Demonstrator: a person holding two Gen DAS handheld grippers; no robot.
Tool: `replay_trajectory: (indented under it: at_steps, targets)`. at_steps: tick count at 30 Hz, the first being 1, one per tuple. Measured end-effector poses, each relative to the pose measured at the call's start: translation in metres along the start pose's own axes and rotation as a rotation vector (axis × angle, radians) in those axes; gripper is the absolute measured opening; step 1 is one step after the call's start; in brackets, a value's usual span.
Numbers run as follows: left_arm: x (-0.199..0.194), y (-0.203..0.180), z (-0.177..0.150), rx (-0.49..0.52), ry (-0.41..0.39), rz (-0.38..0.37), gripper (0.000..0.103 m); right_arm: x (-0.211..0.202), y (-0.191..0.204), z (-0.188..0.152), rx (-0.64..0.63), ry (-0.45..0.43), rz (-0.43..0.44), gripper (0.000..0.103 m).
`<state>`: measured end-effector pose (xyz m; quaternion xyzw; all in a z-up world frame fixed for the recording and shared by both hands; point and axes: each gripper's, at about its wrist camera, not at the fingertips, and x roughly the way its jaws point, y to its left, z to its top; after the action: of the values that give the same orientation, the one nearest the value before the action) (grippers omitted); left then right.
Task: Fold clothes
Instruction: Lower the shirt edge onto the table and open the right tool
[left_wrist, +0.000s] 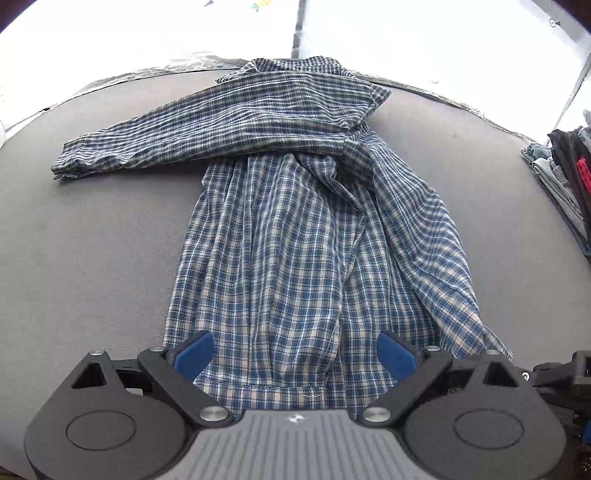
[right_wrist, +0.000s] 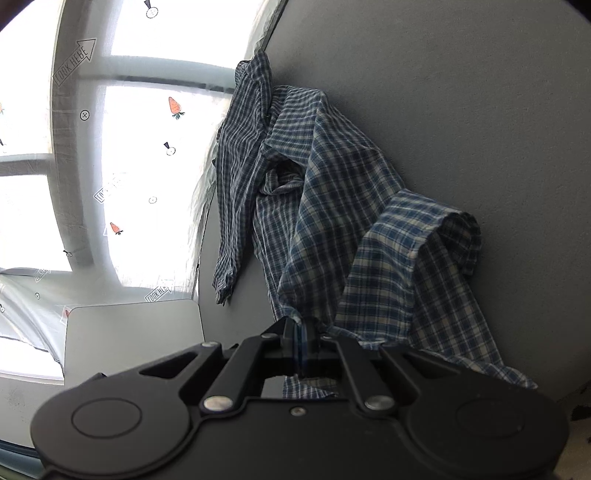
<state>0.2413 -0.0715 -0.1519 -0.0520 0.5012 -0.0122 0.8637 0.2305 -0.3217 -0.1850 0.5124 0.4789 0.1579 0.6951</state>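
Shirt, blue-white plaid, lies on the grey desk, back up, collar end toward the far edge by the window. One sleeve is folded across the upper back, cuff pointing left in the left wrist view. The other sleeve runs down the shirt's right side toward the hem, rumpled.

Left claw: spread wide, blue pads apart, nothing between them. It hangs over the hem edge, which lies just under the fingers; contact with the cloth cannot be told.

Right claw: pressed together, pinching a bit of shirt cloth at its tips. From the pinch the fabric rises in a loose fold, bunched and off the desk there; the rest of the shirt stretches away toward the window side.

Stack of other clothes sits at the desk's right edge, well apart from the shirt. Window film shows carrot prints and "LOOK HERE" arrows. A white board sits beside the desk, below the window.
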Motion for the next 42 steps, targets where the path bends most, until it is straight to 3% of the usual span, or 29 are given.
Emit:
replay_trajectory:
  at_steps: [14,21,23,25,27,30,34,38,42]
  targets:
    - [0.0,0.05,-0.006,-0.025,0.024,0.055,0.095,0.068,0.015,-0.026,-0.091,0.158,-0.116,0.002]
    - [-0.002,0.07,-0.009,-0.063,0.035,0.076,0.095,0.09,0.012,-0.032,-0.105,0.231,-0.21,0.01]
    - [-0.001,0.074,-0.008,-0.077,0.03,0.074,0.095,0.082,0.02,-0.029,-0.134,0.211,-0.199,0.017]
    - [-0.001,0.077,-0.005,-0.088,0.024,0.072,0.095,0.068,0.035,-0.024,-0.188,0.163,-0.177,0.033]
    - [0.0,0.076,-0.001,-0.093,0.017,0.066,0.095,0.05,0.049,-0.017,-0.26,0.087,-0.163,0.038]
    - [0.0,0.07,0.004,-0.085,0.008,0.044,0.095,0.022,0.062,-0.008,-0.34,-0.055,-0.211,0.038]
    - [0.002,0.052,0.002,-0.035,0.012,0.008,0.095,0.0,0.061,-0.002,-0.422,-0.199,-0.352,0.036]
    - [0.006,0.035,-0.006,0.012,0.042,-0.009,0.095,-0.006,0.047,0.0,-0.492,-0.225,-0.506,0.033]
    - [0.008,0.023,-0.017,0.032,0.072,-0.002,0.095,-0.016,0.028,-0.001,-0.477,-0.209,-0.526,0.029]
